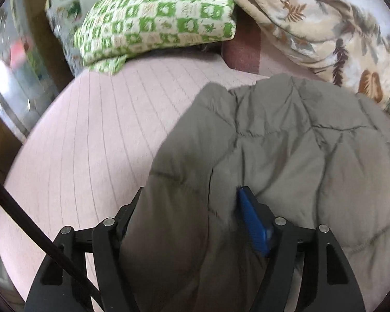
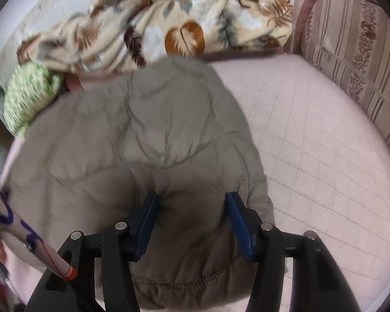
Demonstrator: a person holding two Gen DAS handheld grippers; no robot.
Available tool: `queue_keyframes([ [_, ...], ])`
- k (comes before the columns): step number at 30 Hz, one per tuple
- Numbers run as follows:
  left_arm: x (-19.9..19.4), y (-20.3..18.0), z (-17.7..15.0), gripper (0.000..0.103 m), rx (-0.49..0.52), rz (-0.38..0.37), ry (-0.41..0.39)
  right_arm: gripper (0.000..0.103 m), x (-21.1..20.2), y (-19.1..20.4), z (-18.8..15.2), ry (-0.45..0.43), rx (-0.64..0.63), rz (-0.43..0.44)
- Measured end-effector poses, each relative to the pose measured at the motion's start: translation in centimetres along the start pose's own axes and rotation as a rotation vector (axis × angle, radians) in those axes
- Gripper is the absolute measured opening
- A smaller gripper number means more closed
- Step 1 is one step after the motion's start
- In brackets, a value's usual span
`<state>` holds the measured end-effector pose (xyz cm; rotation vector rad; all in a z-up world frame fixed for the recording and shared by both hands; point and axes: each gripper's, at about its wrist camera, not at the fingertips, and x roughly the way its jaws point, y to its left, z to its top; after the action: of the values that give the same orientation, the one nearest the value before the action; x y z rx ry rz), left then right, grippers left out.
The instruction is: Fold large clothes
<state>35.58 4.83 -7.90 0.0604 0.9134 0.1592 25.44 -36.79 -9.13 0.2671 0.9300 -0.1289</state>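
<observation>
**A:** Any writing to read out? I see purple marks on a pale tube [image 2: 26, 231] at the lower left of the right wrist view, with a red line and an orange-red end.

**B:** The marks are there, but they're blurred; I can't make out a word. No brand or label shows on the grey-green quilted jacket [image 1: 286, 143] either.

**A:** Where's the jacket lying?

**B:** Spread on the pink quilted bed cover [image 1: 91, 143], far edge near the leaf-print blanket [image 1: 325, 26]. A green-and-white checked pillow [image 1: 156, 18] sits beyond it to the left, apart from it.

**A:** Left gripper [image 1: 192, 208]?

**B:** Low and pointing forward, a thick fold of jacket bunched between the fingers. The blue pad [image 1: 252, 223] on the right finger presses into the fabric; the other finger is largely hidden by the cloth. It's pinching that fold.

**A:** And the right gripper [image 2: 192, 208]?

**B:** Same posture at the jacket's [image 2: 156, 130] near hem, both blue pads [image 2: 240, 226] squeezing a puffed bulge of it between them. Striped cushion [image 2: 351, 65] off to the right, bed cover [image 2: 312, 143] beneath.
</observation>
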Motion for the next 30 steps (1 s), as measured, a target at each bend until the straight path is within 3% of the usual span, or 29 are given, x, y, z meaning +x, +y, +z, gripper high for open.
queue_keyframes([
  [5,0.9,-0.4,1.2,0.071,0.010,0.022,0.006,0.068,2.1,-0.2,0.5,-0.002,0.009,-0.011],
  [9,-2.3,1.7,1.0,0.071,-0.043,0.014,-0.038,0.072,2.1,-0.3,0.9,-0.018,0.033,-0.028],
  [14,-10.1,5.1,-0.3,0.071,-0.076,0.084,-0.197,0.072,-2.6,0.3,0.3,-0.129,0.038,-0.051],
  [20,-20.5,7.6,-3.6,0.095,-0.110,0.201,-0.449,0.076,-9.5,0.6,-2.3,-0.218,0.034,-0.052],
  [22,-23.6,7.9,-5.3,0.097,-0.117,0.209,-0.533,0.078,-10.9,0.8,-3.4,-0.227,0.023,-0.050],
  [30,-29.9,6.4,-9.9,0.098,-0.015,0.091,-0.566,0.080,-14.5,2.6,-10.2,-0.221,-0.024,-0.051],
])
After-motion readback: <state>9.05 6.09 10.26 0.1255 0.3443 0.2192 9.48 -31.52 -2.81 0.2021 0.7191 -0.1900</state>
